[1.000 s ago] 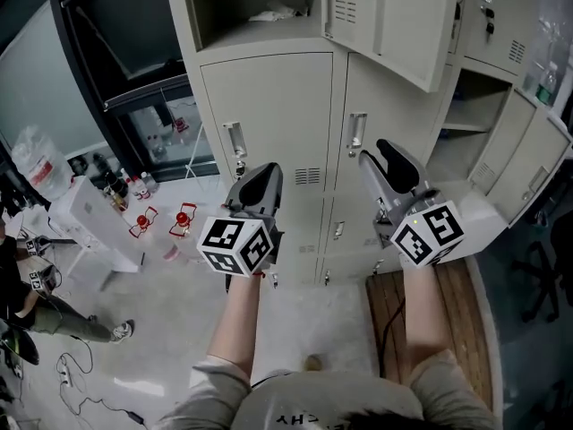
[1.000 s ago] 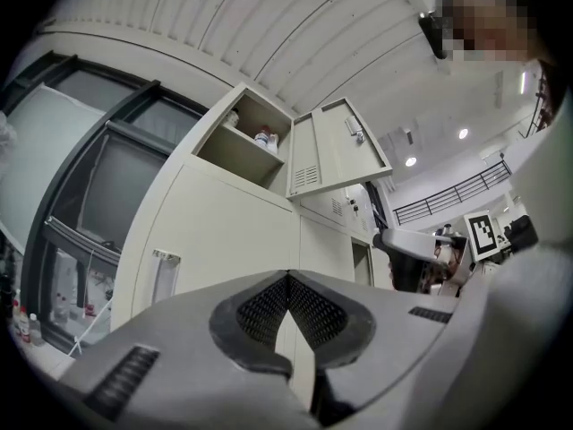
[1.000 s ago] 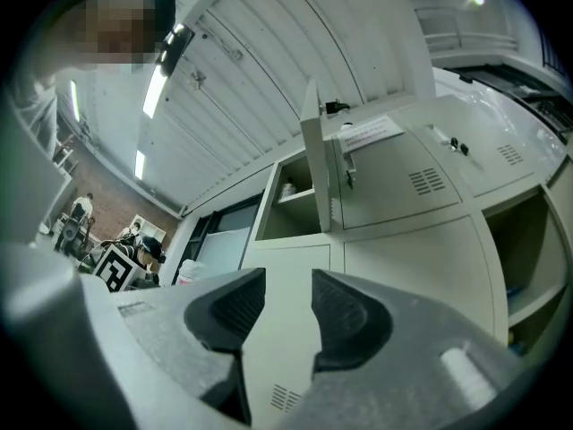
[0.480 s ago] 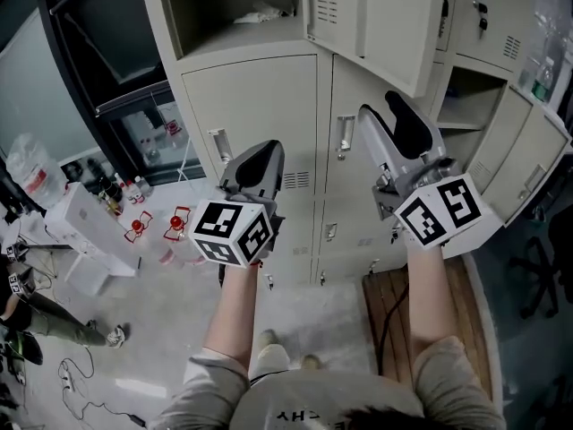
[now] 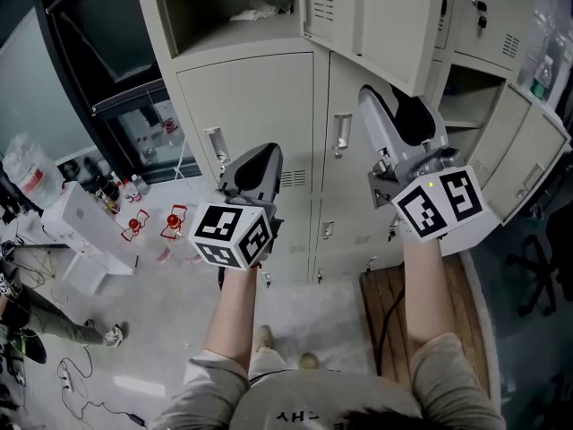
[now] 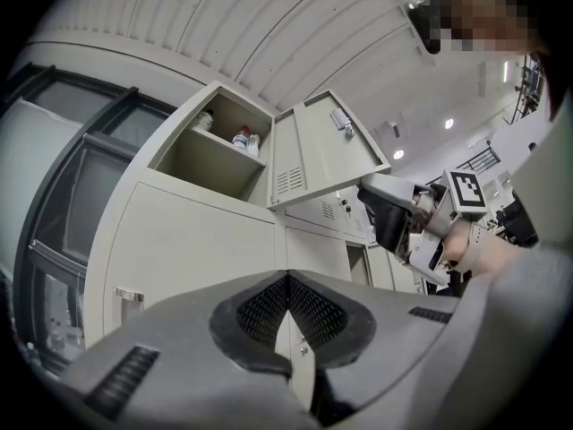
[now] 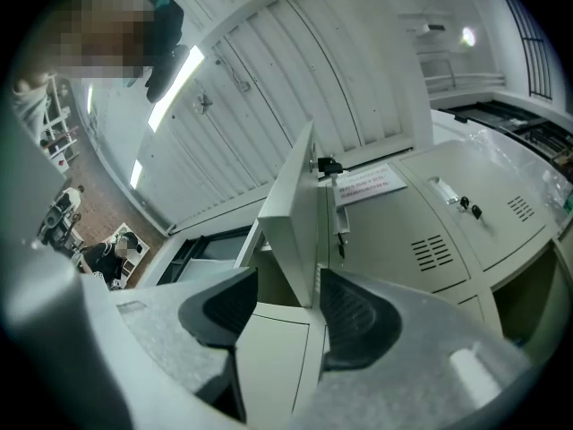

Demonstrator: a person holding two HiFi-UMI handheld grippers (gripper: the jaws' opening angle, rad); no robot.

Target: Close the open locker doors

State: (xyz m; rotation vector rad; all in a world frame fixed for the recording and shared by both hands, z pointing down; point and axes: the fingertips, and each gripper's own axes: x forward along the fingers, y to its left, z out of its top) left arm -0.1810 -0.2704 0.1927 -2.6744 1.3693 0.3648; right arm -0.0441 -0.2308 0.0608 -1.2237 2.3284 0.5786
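Note:
Beige lockers [image 5: 260,106] stand in front of me. The top left compartment [image 5: 228,7] is open, and its door [image 5: 385,21] swings out to the right. My right gripper [image 5: 394,106] is raised just under that door's lower edge. Its jaws have just been opening and stand open. In the right gripper view the door's [image 7: 295,204] lower corner shows in the gap of the right gripper [image 7: 288,276], and neither pad presses on it. My left gripper [image 5: 260,155] is shut and empty in front of a closed door. In its own view the left gripper [image 6: 287,278] points at the lockers below the open door [image 6: 327,146].
Two more open locker doors [image 5: 528,164] hang out at the lower right beside an open compartment [image 5: 466,110]. A wooden board [image 5: 421,316] lies on the floor by my right foot. On the left are a white box [image 5: 89,231], bottles, red objects [image 5: 134,225], cables, and a person's legs [image 5: 36,316].
My right gripper has risen toward the open door's lower edge and its jaws have spread wider. The left gripper has lifted a little and stays shut.

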